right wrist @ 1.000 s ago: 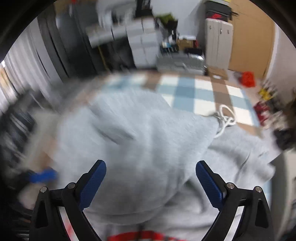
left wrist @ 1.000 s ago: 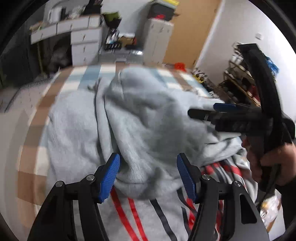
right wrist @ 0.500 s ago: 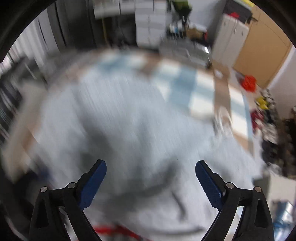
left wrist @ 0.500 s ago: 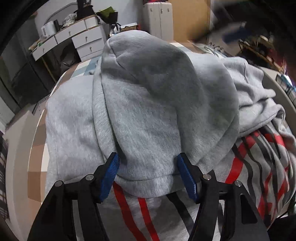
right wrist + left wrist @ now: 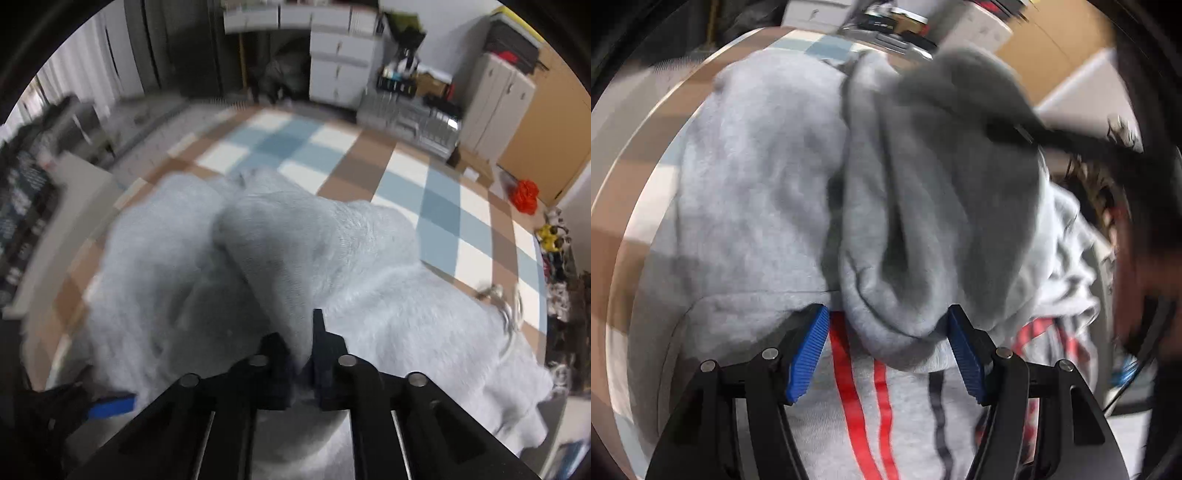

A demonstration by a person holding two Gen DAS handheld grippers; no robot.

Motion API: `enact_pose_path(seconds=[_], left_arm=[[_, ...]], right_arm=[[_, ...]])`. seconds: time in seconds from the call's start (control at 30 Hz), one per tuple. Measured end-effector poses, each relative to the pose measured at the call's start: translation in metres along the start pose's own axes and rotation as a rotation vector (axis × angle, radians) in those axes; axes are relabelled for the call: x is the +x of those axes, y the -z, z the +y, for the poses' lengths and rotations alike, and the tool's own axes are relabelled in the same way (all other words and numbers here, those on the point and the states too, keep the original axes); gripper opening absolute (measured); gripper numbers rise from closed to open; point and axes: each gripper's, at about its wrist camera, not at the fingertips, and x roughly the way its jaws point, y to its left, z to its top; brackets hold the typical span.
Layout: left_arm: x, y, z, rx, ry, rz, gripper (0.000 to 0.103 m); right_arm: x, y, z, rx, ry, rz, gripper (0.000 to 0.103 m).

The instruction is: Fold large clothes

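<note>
Left wrist view: The left gripper (image 5: 886,347) points steeply down at a grey hoodie (image 5: 764,192) lying on a checked cover (image 5: 635,206). The jaws stand about half open. A thick rolled fold of the hood (image 5: 916,229) lies between the blue pads (image 5: 807,354). The right-hand pad meets the fold; the left-hand pad stands just beside it, over a red stripe (image 5: 849,391). Whether the pads press the fold cannot be told. Red and dark stripes run down the hoodie panel below the fold. At the upper right of the hood, the black right gripper (image 5: 1008,134) reaches in and meets the cloth. The frame is blurred at the right edge.

Right wrist view: The right gripper (image 5: 301,343) has just been closing and is now clamped on a ridge of the hoodie (image 5: 314,240), which rises between the black fingers (image 5: 325,350). The hoodie spreads across the near half of the cover (image 5: 439,206), whose blue, white and brown squares are bare beyond it. A white drawstring (image 5: 506,306) lies at the hoodie's right edge. A blue pad of the left gripper (image 5: 110,404) shows at the lower left, beside the cloth. White drawers (image 5: 336,66) and a cabinet (image 5: 495,99) stand along the far wall.
</note>
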Motion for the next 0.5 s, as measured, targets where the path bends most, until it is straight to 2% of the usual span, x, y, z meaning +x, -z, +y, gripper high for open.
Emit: enact_pose_path(seconds=[0.2,0.33,0.4,0.5], left_arm=[[-0.020,-0.004,0.006,-0.049,0.020,-0.086,0.060],[-0.017,-0.004,0.016,-0.069,0.018,-0.069,0.060],[-0.017,0.002,0.019,-0.080,0.026,-0.058,0.060],[-0.019,-0.001,0.021,-0.058,0.004,-0.063,0.060]], right_arm=[[-0.051,0.081,-0.016,0.111,-0.043,-0.072,0.007],[-0.051,0.128,-0.023,0.130,0.008,-0.048,0.007],[-0.041,0.142,-0.029,0.173,0.006,-0.011,0.007],[-0.042,0.144,-0.031,0.172,0.007,-0.017,0.007]])
